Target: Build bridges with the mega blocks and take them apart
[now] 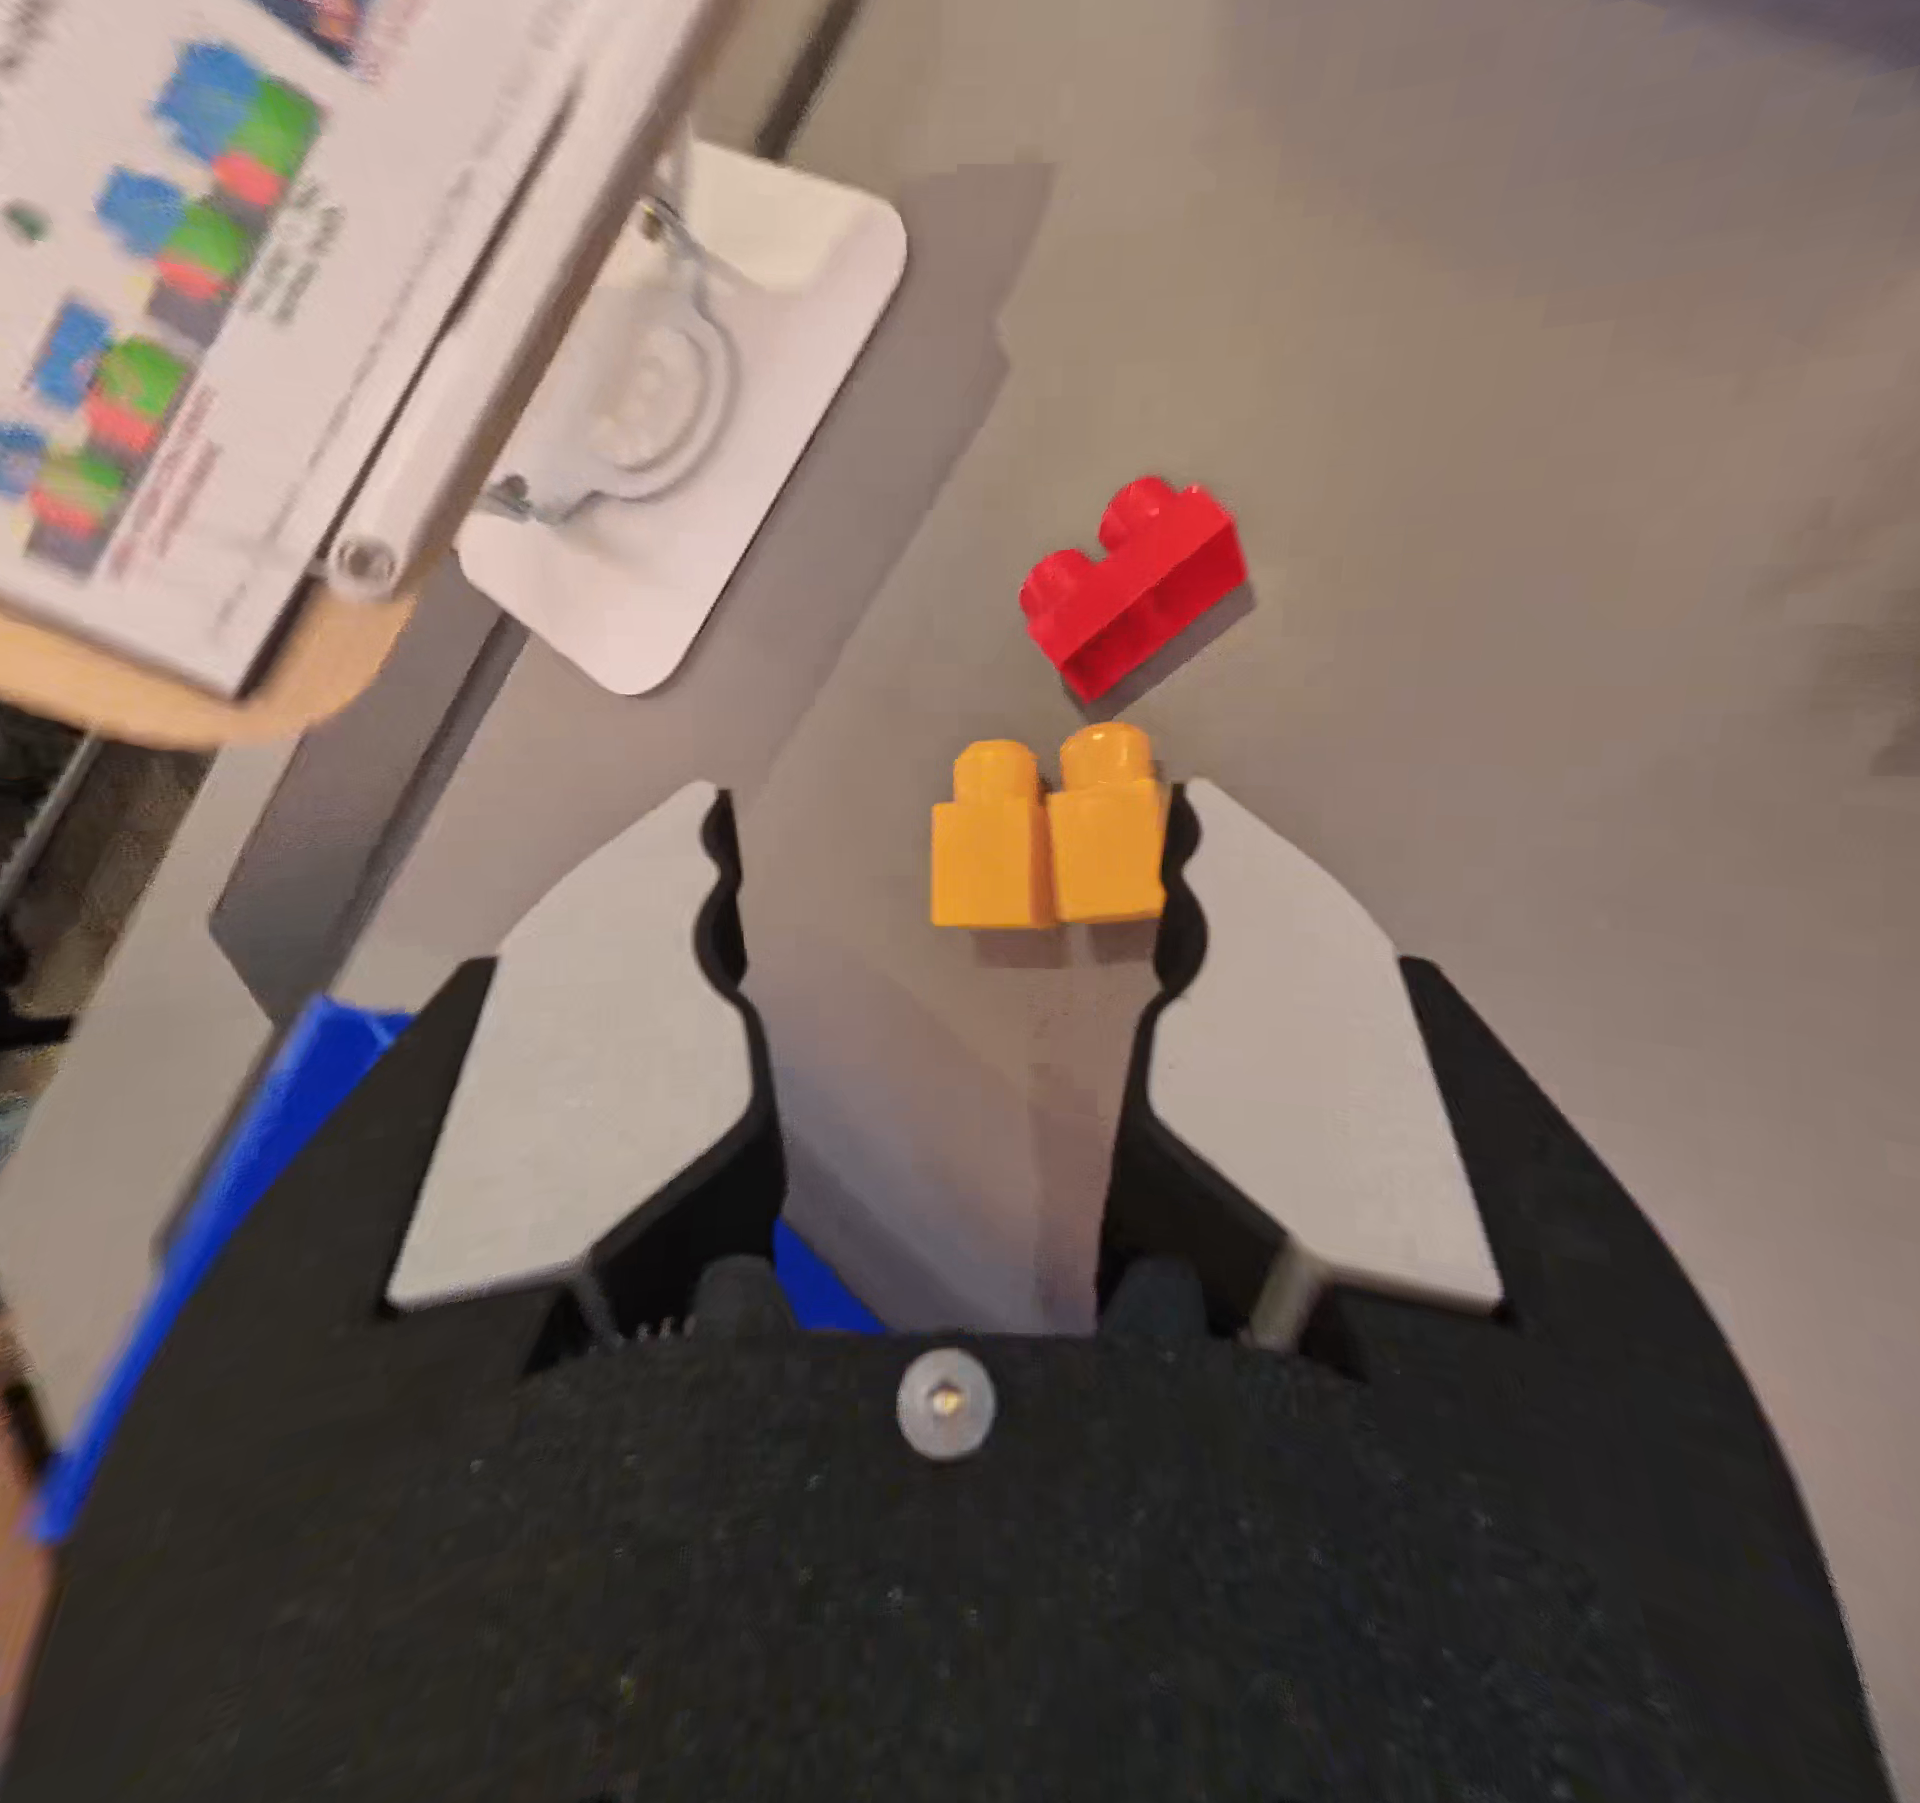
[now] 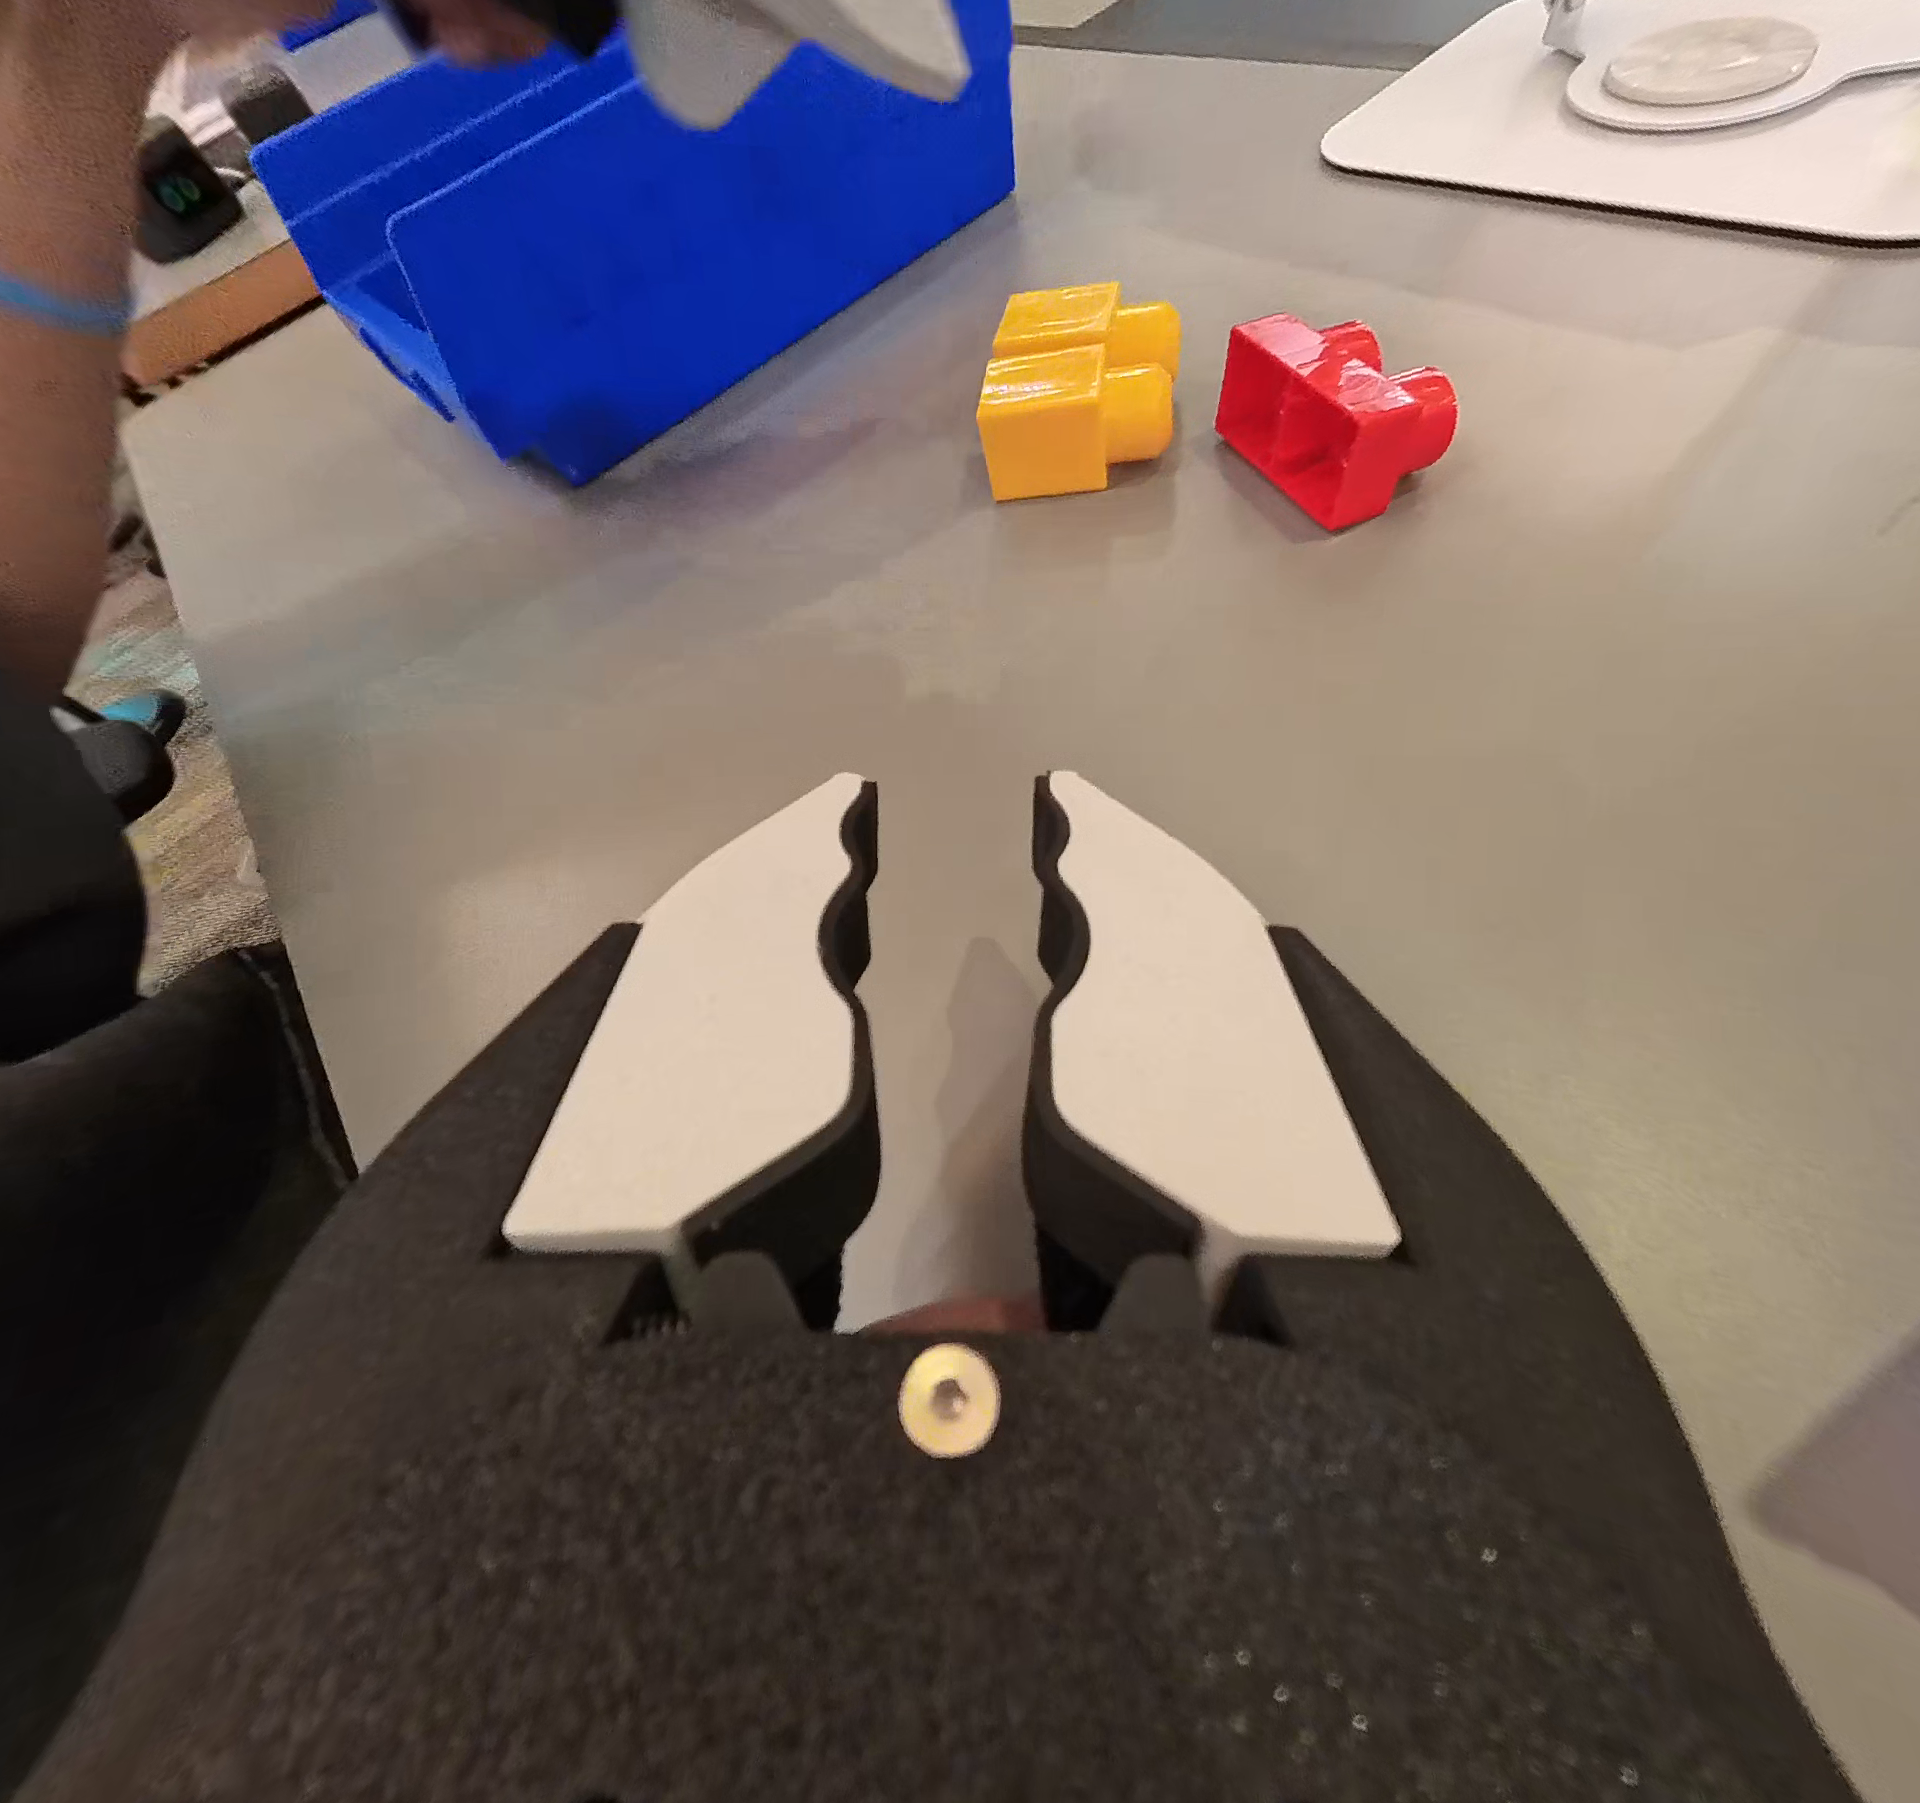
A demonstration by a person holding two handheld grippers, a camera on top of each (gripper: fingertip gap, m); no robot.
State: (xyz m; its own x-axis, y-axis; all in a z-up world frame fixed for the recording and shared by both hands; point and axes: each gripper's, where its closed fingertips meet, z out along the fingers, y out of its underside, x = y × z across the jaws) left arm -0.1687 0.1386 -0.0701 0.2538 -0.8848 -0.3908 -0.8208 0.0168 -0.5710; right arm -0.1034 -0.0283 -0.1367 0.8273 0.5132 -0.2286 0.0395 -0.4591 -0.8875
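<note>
Just beside the blue bin (image 2: 644,299), two yellow blocks (image 1: 1044,834) and a red block (image 1: 1138,584) lie on the grey surface (image 2: 1455,818); left tongs (image 1: 951,797) gape wide above, right tongs (image 2: 956,787) narrowly parted, both empty.

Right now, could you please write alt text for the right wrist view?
The open right gripper hovers over a grey table, facing two yellow blocks and a red block lying on their sides. A blue bin stands left of them.
</note>
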